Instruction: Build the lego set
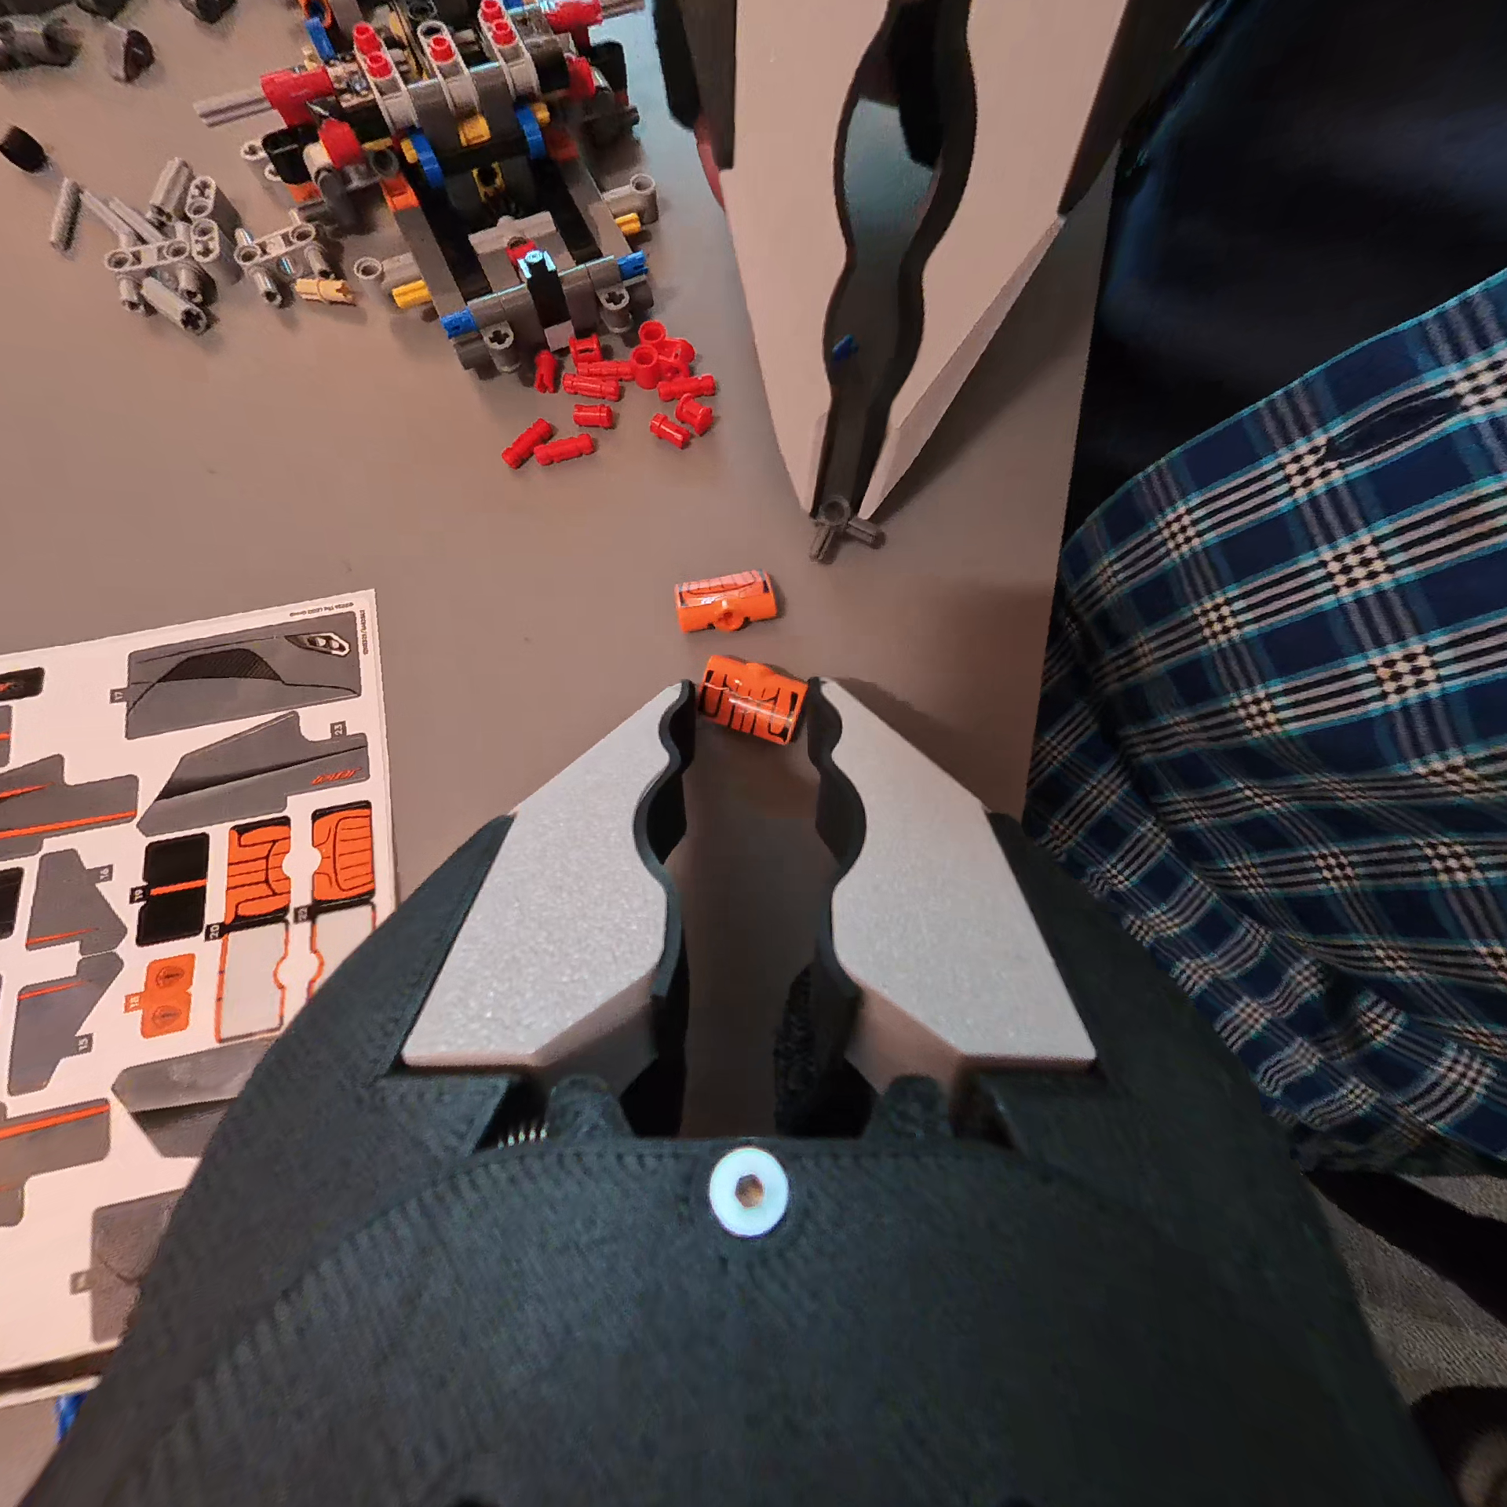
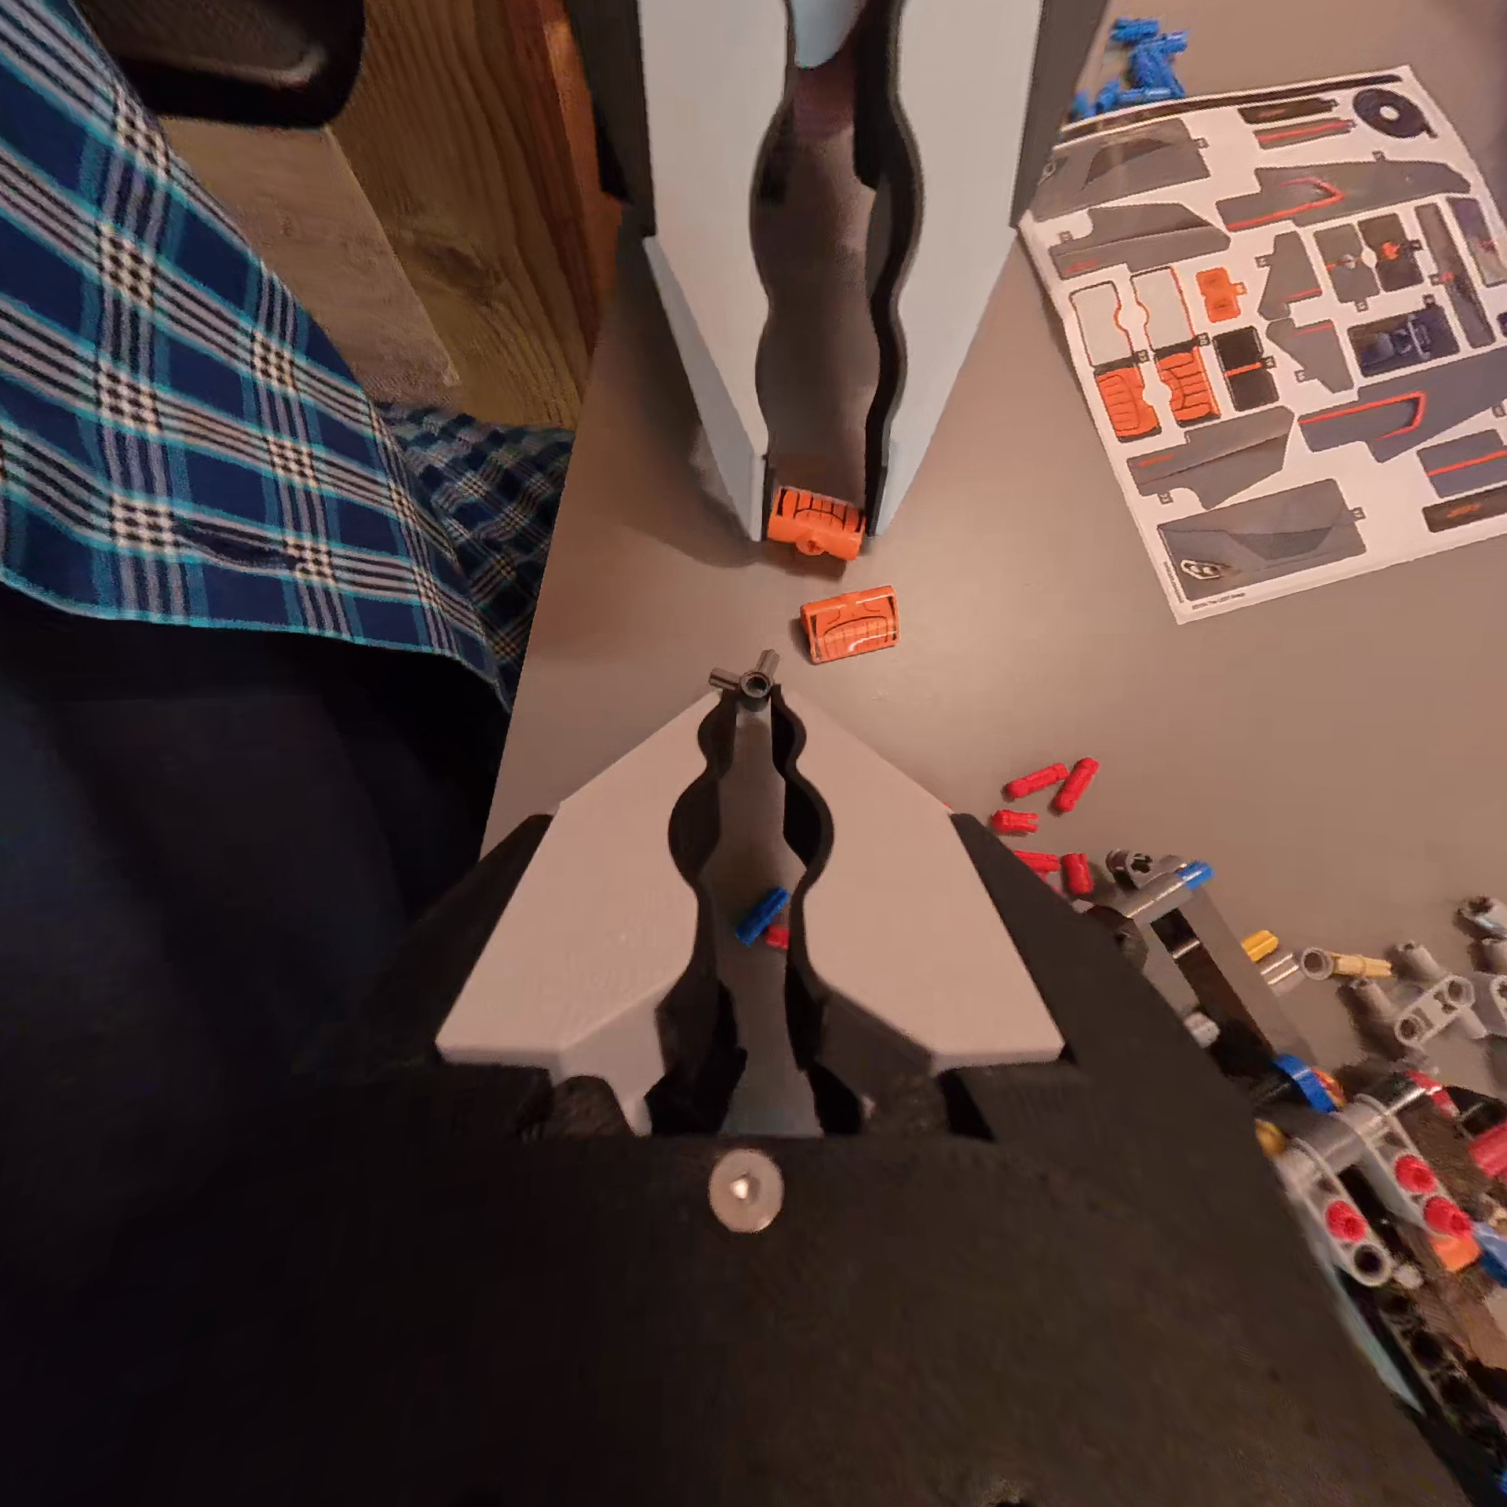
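Observation:
My left gripper (image 1: pixel 750 697) is closed on an orange stickered lego piece (image 1: pixel 754 703) right at the grey table; from the right wrist view the same gripper (image 2: pixel 815 514) pinches this piece (image 2: pixel 815 522) at its tips. A second orange stickered piece (image 1: pixel 724 602) lies loose just beyond it, also seen in the right wrist view (image 2: pixel 848 624). My right gripper (image 2: pixel 754 693) is shut on a small dark grey connector with pins (image 2: pixel 752 681), and it also shows in the left wrist view (image 1: pixel 840 510) holding the connector (image 1: pixel 840 528) low over the table.
The partly built lego chassis (image 1: pixel 489 187) (image 2: pixel 1386 1182) stands farther back. Loose red pins (image 1: pixel 620 391) (image 2: pixel 1052 783), grey parts (image 1: pixel 171 245) and blue pins (image 2: pixel 1133 57) lie around it. A sticker sheet (image 1: pixel 187 815) (image 2: pixel 1272 326) lies flat. A person's plaid shirt (image 1: pixel 1305 734) is at the table edge. My hands' fingertips stand some 5 cm from each other.

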Tool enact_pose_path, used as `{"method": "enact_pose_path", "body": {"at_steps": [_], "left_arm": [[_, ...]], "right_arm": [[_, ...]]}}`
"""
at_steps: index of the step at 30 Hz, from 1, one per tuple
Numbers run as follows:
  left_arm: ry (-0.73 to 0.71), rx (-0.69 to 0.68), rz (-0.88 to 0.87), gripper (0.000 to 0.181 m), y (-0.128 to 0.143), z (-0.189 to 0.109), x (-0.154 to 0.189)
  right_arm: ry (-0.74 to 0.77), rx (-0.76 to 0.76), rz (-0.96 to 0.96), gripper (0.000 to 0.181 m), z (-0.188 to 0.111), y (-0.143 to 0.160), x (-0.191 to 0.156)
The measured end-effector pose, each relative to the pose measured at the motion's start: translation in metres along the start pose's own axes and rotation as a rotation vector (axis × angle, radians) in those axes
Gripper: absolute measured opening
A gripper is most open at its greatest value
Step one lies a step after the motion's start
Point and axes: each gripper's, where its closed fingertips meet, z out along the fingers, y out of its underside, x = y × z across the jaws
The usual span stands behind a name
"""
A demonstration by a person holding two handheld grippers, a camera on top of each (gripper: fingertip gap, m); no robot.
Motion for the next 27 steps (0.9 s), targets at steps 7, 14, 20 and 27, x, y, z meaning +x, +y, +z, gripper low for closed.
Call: {"method": "enact_pose_path", "body": {"at_steps": [7,14,20,27], "left_arm": [[-0.113,0.128,0.028,0.027,-0.02,-0.007,-0.002],[-0.266,0.183,0.144,0.027,-0.042,-0.016,-0.01],[-0.354,0.215,0.222,0.027,-0.056,-0.025,-0.013],[-0.417,0.212,0.307,0.027,-0.067,-0.029,-0.012]], "right_arm": [[-0.1,0.186,0.221,0.006,-0.014,-0.025,0.005],[-0.194,0.37,0.434,0.006,-0.036,-0.047,0.018],[-0.276,0.447,0.552,0.006,-0.044,-0.051,0.022],[-0.338,0.477,0.626,0.006,-0.046,-0.052,0.024]]}}
